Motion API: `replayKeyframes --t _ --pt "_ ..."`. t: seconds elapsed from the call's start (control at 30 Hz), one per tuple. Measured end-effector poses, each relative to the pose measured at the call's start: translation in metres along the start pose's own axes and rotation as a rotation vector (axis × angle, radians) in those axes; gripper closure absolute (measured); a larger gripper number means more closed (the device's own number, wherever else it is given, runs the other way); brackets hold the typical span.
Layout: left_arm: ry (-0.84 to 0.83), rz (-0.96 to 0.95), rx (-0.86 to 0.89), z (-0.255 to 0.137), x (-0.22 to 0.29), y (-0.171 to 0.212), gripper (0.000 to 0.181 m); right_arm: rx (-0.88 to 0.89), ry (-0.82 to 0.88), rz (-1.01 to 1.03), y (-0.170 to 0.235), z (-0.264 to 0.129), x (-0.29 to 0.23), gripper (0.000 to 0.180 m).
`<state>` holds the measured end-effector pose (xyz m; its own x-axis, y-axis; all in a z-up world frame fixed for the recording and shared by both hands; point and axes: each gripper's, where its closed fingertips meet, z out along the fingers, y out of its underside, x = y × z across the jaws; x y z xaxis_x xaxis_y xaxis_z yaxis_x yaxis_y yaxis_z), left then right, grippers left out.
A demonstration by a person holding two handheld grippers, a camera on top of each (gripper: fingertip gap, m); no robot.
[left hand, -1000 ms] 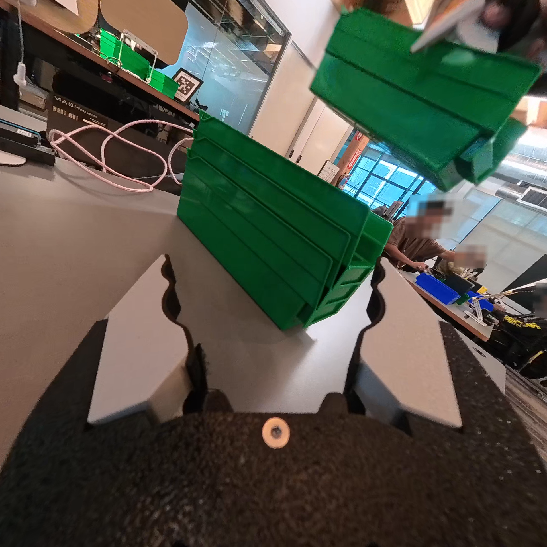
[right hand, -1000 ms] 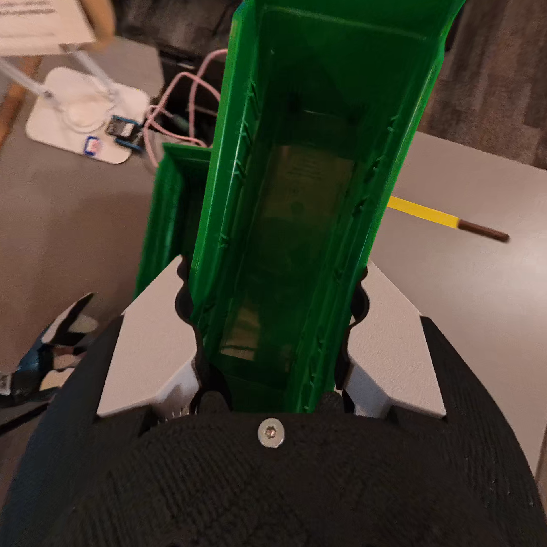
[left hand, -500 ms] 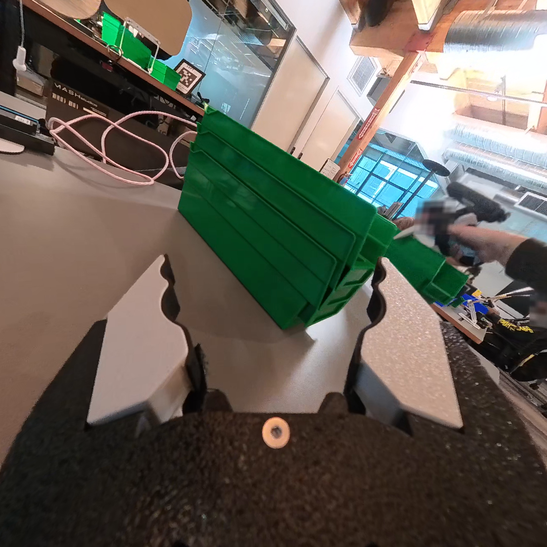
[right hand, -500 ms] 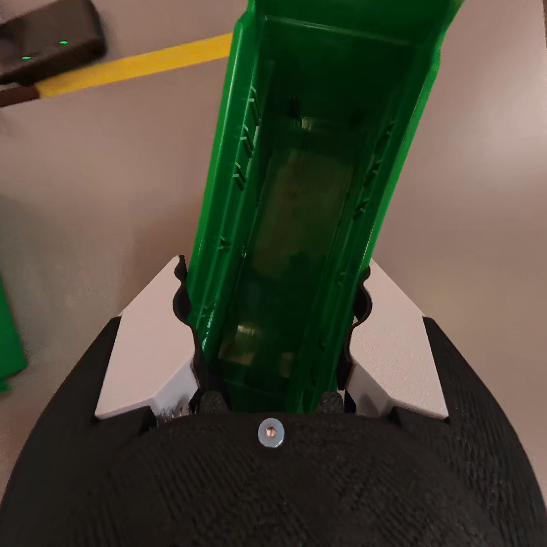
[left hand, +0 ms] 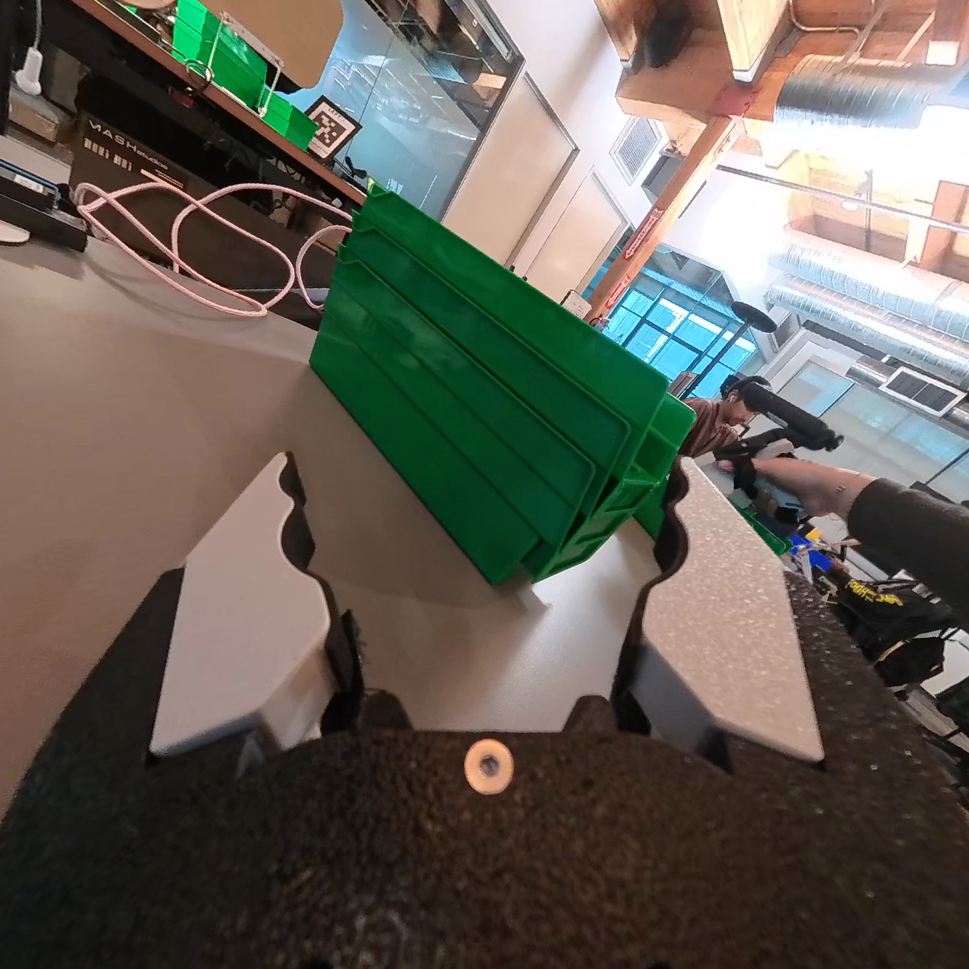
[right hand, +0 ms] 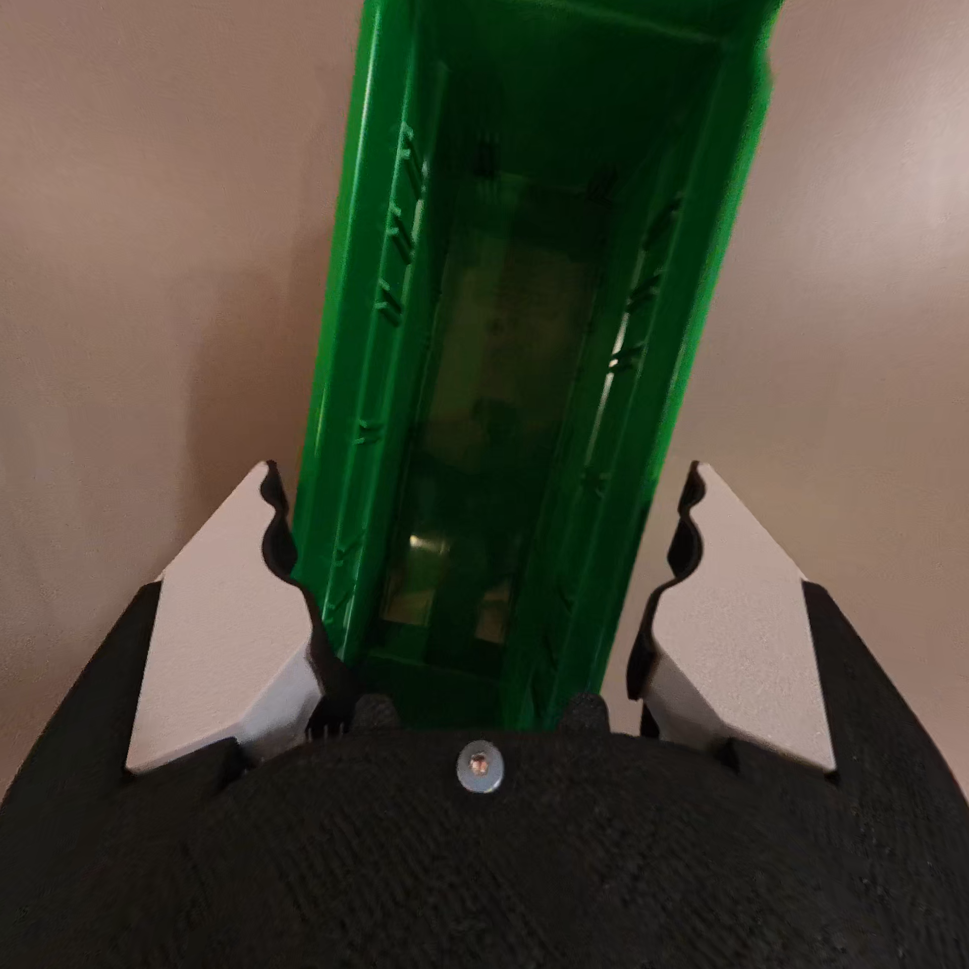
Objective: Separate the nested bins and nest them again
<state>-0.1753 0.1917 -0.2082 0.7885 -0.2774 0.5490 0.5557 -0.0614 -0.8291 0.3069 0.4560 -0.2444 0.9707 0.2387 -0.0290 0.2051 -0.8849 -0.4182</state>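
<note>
A grey table (left hand: 131,398) carries a stack of green nested bins (left hand: 472,419), standing on its base with the long ribbed side walls facing the left gripper (left hand: 482,503); several rims show stepped one above another, so the bins sit one inside the next; the left gripper is low over the table, just short of the stack, its jaws spread wide with nothing between them; only bare table shows in the gap.

Beyond the stack, to its right, a single green bin (right hand: 524,325) lies on the table; in the left wrist view only slivers of it peek out past the stack and the near finger; the right gripper (right hand: 482,524) is over its near end, looking down its open length; the bin's left wall sits close against the left finger, while a clear strip of table shows between the right wall and the right finger, so the jaws are parted and not clamping the bin.

A hand and dark sleeve (left hand: 839,503) reach in from the right edge of the left wrist view, holding that far gripper; a pink cable (left hand: 210,251) loops across the back of the table near a flat dark device (left hand: 36,210); more green bins sit on a shelf behind; a person sits at a distant table.
</note>
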Motion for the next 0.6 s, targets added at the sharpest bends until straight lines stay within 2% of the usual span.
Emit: replayKeyframes --t 0.07,0.13,0.27,0.37,0.47,0.5,0.6 --pt "-0.003 -0.005 0.001 0.000 -0.001 0.000 0.048 0.099 0.066 -0.020 -0.024 -0.016 0.000 0.034" --pt "-0.009 -0.005 0.002 0.000 -0.002 0.000 0.048 0.239 0.079 -0.077 -0.057 -0.043 -0.022 0.036" --pt "-0.007 -0.027 -0.012 0.002 -0.003 0.002 0.046 0.325 -0.107 -0.216 -0.089 -0.084 -0.132 0.039" --pt "0.003 -0.055 -0.008 0.001 -0.005 0.001 0.045 0.281 -0.345 -0.300 -0.081 -0.104 -0.240 0.039" --pt "0.012 -0.064 0.017 -0.001 -0.004 -0.003 0.044 0.089 -0.621 -0.389 -0.035 -0.114 -0.347 0.028" --pt "0.014 -0.069 0.022 -0.002 -0.004 -0.003 0.044 0.043 -0.633 -0.424 -0.023 -0.110 -0.370 0.023" --pt "0.027 -0.082 0.029 -0.003 -0.003 -0.005 0.043 0.010 -0.474 -0.531 -0.008 -0.083 -0.407 0.020"
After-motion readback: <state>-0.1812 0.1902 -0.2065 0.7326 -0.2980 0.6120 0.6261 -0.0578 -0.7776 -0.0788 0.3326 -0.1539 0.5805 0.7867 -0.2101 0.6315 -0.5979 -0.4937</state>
